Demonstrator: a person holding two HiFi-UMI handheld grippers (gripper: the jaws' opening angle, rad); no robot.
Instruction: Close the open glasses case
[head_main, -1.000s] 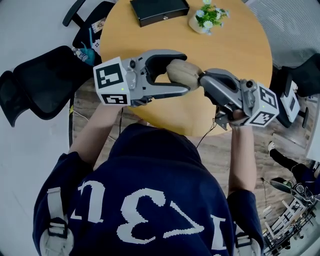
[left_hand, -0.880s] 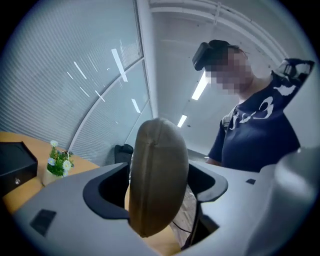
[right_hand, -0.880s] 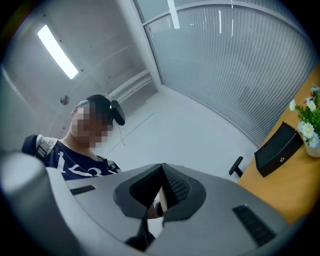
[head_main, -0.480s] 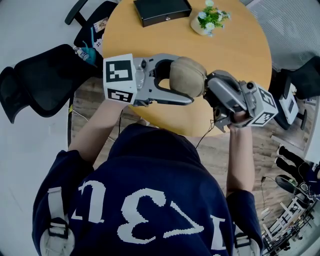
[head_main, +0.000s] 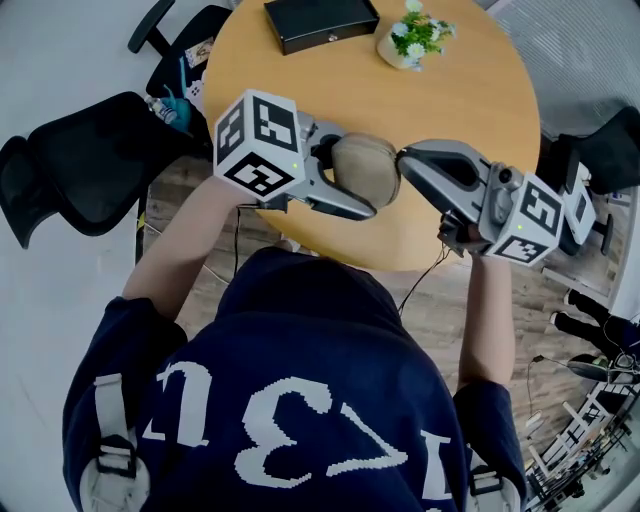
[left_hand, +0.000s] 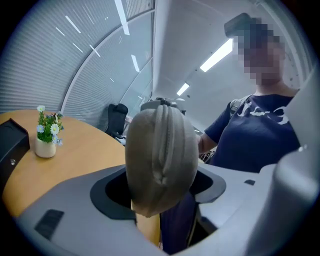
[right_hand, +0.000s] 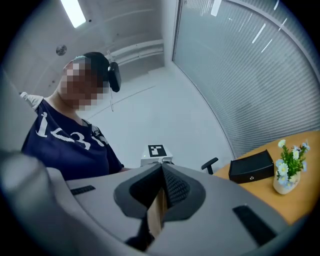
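The left hand-held gripper (head_main: 358, 178) has just drawn its jaws in a little and has also rolled, so its marker cube now shows other faces than half a second ago. Between its widely spread jaws sits the beige zippered glasses case (left_hand: 161, 155). The pads press on both of its sides, so this gripper carries the case. The right hand-held gripper (head_main: 408, 160) has its jaws pressed together with nothing between them. Its tip lies at the right end of the case, and I cannot tell if it touches. One second ago the case looked flatter; now it looks rounder, and in the left gripper view its two shells meet along the zipper line. I judge that the closing is done or nearly done, but whether the zipper is run fully is not visible. The case hangs over the near edge of the round wooden worktop (head_main: 470, 110), a little above the centre of the head view. It is well apart from the black box (head_main: 320, 20) and the small flower pot (head_main: 412, 38) at the top of the frame.
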